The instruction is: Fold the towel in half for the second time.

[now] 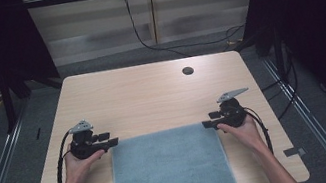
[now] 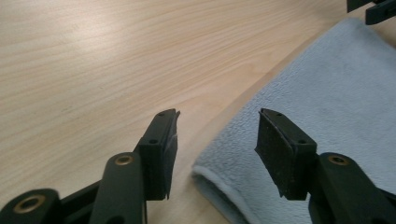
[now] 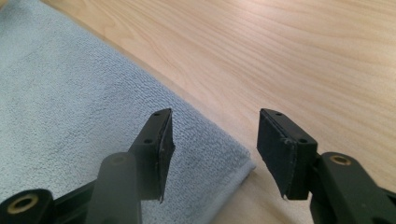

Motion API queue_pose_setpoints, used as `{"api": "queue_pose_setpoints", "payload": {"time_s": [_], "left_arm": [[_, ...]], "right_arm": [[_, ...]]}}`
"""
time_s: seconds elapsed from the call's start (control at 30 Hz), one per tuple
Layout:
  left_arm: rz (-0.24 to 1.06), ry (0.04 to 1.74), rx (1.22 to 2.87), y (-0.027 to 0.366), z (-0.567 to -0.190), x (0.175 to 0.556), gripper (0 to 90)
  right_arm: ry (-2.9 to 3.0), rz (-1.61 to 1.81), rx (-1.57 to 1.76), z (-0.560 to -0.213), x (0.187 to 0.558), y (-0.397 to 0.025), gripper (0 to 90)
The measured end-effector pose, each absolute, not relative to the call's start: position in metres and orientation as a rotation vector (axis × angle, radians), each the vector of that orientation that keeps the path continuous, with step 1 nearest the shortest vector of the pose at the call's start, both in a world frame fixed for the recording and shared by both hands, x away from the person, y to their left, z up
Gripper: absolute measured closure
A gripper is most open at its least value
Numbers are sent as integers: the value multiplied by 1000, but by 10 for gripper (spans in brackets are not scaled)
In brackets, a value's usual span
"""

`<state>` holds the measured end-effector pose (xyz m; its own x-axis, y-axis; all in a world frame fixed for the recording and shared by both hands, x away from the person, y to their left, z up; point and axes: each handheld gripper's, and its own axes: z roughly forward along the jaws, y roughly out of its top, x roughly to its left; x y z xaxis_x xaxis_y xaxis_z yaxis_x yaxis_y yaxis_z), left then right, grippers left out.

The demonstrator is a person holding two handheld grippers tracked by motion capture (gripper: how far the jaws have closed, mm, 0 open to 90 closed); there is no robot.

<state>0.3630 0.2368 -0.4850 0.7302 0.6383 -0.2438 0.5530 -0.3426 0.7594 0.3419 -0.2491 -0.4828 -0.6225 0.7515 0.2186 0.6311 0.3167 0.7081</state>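
At the bottom centre of the high view a grey-blue towel (image 1: pixel 171 170) lies flat on the tabletop (image 1: pixel 152 98), its near end running off the lower edge of the frame. Just above the two hands, the left gripper (image 1: pixel 112 142) sits at the towel's far left corner and the right gripper (image 1: pixel 207 124) at its far right corner, each with jaws spread apart and nothing clamped between them; in the gripper views a towel corner lies between or under the parted jaws. Farther up, a small dark round hole (image 1: pixel 188 71) shows in the upper right of the tabletop.
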Motion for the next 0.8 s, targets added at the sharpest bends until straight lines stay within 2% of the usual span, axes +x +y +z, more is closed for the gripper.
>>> {"api": "queue_pose_setpoints", "payload": {"time_s": [0.23, 0.37, 0.4, 0.43, 0.5, 0.53, 0.57, 0.6, 0.67, 0.7, 0.73, 0.8], "left_arm": [[74, 877, 2077, 228, -495, 363, 453], [81, 887, 2093, 226, -499, 363, 446], [77, 877, 2093, 226, -501, 362, 485], [77, 877, 2093, 226, -501, 362, 516], [72, 869, 2109, 225, -502, 360, 512], [77, 860, 2114, 225, -505, 358, 527], [77, 860, 2114, 225, -505, 358, 545], [66, 844, 2121, 226, -504, 357, 579], [74, 824, 2128, 226, -505, 355, 704], [75, 814, 2128, 226, -506, 353, 704], [74, 802, 2137, 225, -505, 350, 785], [78, 804, 2136, 224, -505, 349, 811]], "right_arm": [[2471, 1136, 1268, -498, 345, -244, 462], [2474, 1119, 1274, -501, 345, -243, 491], [2465, 1116, 1274, -501, 343, -243, 538], [2465, 1116, 1274, -501, 343, -243, 538], [2471, 1103, 1235, -501, 340, -239, 614], [2483, 1104, 1229, -501, 339, -238, 683], [2483, 1104, 1229, -501, 339, -238, 683], [2484, 1110, 1228, -501, 338, -236, 729], [2486, 1124, 1235, -501, 338, -235, 779], [2486, 1124, 1235, -501, 338, -235, 779], [2486, 1137, 1243, -501, 337, -236, 807], [2477, 1157, 1260, -500, 337, -236, 818]]}}
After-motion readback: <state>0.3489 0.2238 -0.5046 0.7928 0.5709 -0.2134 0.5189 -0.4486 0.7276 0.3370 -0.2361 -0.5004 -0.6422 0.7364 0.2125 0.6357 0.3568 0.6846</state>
